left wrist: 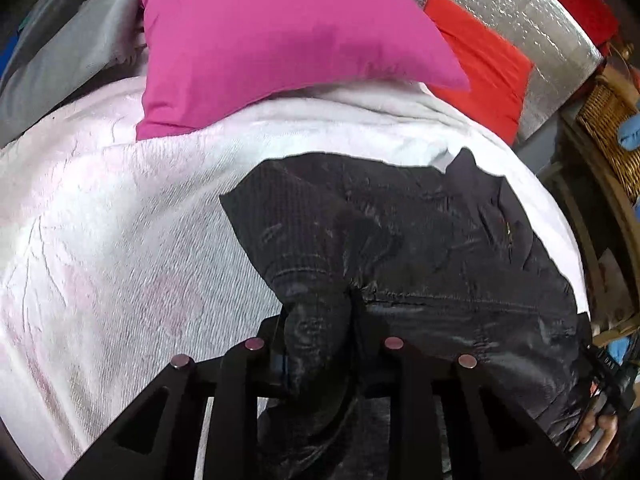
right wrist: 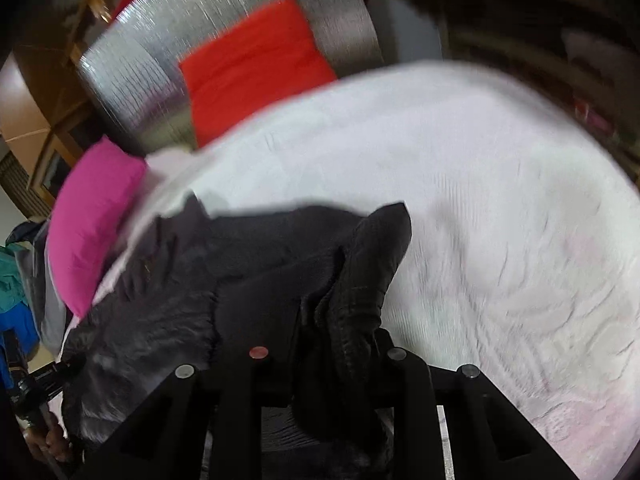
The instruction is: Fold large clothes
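A large black garment (left wrist: 420, 240) lies spread on a white bedspread (left wrist: 120, 220). My left gripper (left wrist: 320, 344) is shut on a bunched fold of the garment's near left edge. In the right wrist view the same black garment (right wrist: 248, 256) lies at lower left on the bedspread (right wrist: 480, 200). My right gripper (right wrist: 328, 352) is shut on a rolled fold of it that stands up between the fingers. The other hand and gripper handle (left wrist: 600, 408) show at the garment's right end in the left wrist view, and at the lower left (right wrist: 36, 400) in the right wrist view.
A pink pillow (left wrist: 280, 40) and a red pillow (left wrist: 480, 64) lean on a silver headboard (left wrist: 540, 20) at the bed's far end. A wicker basket (left wrist: 608, 128) stands beyond the right edge. Blue and teal clothes (right wrist: 16, 292) lie beside the bed.
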